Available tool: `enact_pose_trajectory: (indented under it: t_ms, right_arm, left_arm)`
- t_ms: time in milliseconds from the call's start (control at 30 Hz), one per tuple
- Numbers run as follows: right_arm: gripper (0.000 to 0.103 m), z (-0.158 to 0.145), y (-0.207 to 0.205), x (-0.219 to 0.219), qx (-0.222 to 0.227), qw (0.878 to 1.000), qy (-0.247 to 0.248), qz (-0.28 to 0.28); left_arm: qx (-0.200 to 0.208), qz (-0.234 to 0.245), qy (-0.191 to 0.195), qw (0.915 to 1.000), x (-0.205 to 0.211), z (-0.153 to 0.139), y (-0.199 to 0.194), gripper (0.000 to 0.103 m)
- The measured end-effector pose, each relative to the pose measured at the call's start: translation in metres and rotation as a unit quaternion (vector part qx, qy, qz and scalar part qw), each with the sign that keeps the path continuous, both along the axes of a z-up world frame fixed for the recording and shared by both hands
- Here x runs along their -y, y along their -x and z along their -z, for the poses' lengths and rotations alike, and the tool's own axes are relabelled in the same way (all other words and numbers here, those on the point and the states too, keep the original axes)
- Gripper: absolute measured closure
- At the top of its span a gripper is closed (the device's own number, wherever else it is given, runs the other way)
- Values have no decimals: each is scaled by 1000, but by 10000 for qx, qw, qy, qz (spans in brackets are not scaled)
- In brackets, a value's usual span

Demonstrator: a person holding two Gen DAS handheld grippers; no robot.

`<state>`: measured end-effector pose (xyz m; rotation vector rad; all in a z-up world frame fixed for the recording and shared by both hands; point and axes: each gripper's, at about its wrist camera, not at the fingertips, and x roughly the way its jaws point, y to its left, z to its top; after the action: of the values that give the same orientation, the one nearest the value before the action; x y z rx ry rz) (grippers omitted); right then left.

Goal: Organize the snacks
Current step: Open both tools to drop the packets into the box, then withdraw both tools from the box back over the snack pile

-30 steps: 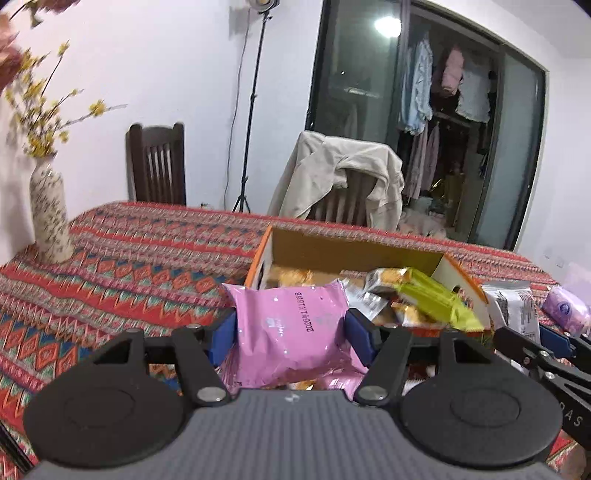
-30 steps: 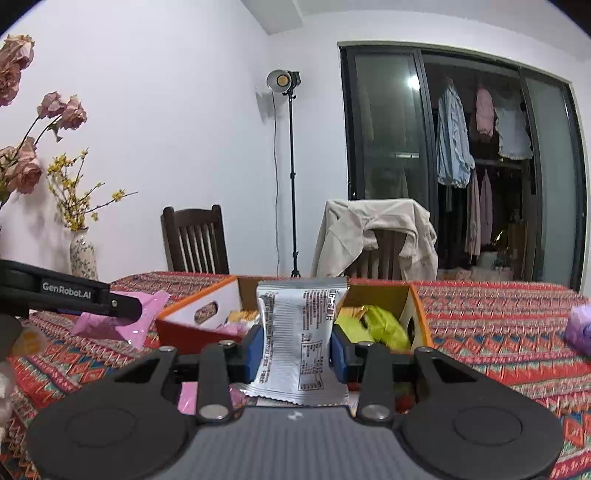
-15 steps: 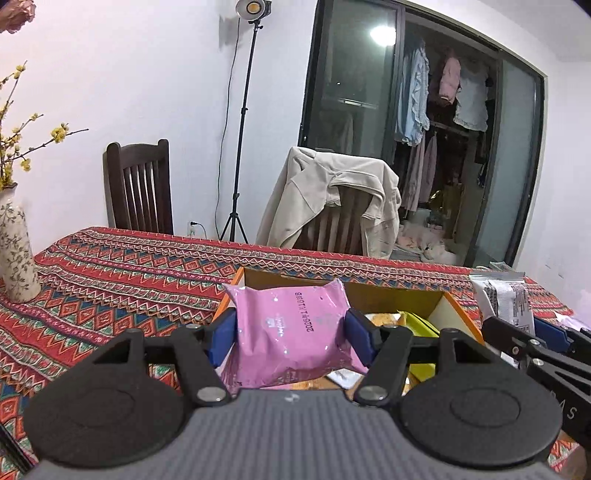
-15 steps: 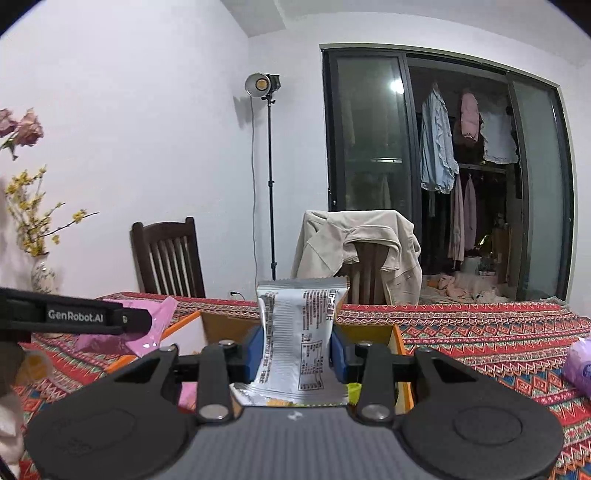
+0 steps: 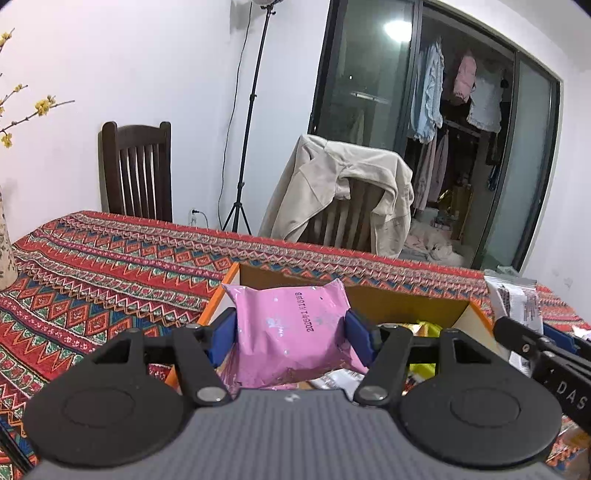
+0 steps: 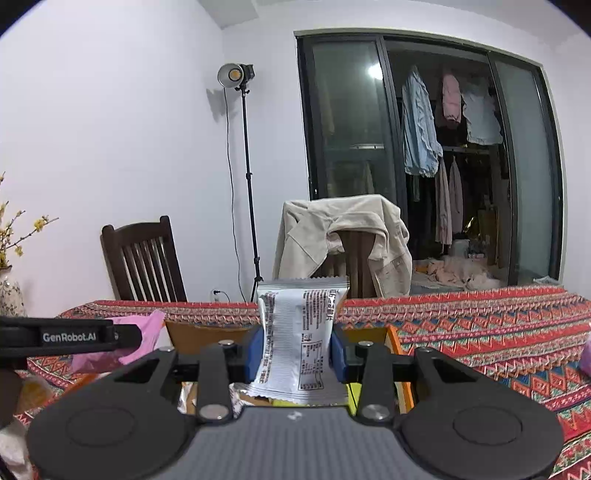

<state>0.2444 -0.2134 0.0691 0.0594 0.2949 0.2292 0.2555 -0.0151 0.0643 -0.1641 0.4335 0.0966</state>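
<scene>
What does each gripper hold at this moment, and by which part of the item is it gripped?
The left gripper pinches a pink snack packet across its two side edges. The right gripper pinches a silver snack packet the same way, across its middle.

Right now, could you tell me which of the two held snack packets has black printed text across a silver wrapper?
The silver packet in the right gripper; the left gripper holds a pink packet.

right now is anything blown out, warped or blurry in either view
Left wrist view: a ceiling-light reflection glares on the dark glass door, and fisheye bends the door frame. Right wrist view: the studio lamp glows without washing out the wall; print on the silver packet in the right tongs stays readable.
</scene>
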Motion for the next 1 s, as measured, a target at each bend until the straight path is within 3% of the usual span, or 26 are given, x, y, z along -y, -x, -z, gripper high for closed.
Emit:
enact_pose_trajectory:
  t_ms: [133, 233, 267, 333, 400, 1000]
  right_arm:
    - [66, 8, -5, 0, -108, 9999, 41, -34]
    - [59, 12, -4, -2, -193, 9997, 133, -84]
    - [57, 13, -4, -2, -194, 9997, 158, -79]
    - [38, 14, -3, -2, -236, 9995, 173, -116]
    - [1, 16, 0, -1, -231, 9996, 130, -92]
    - [0, 12, 13, 2, -214, 9997, 112, 52]
  left_arm:
    - [-45, 3, -55, 10000, 0, 7, -4, 38]
    - [-8, -28, -38, 10000, -2, 9, -2, 37]
    - [28, -18, -30, 10000, -4, 10, -1, 31]
    - [102, -4, 39, 9999, -5, 10, 2, 18]
    - [200, -32, 92, 9998, -7, 9, 6, 0]
    - [411, -81, 145, 9990, -6, -2, 24, 0]
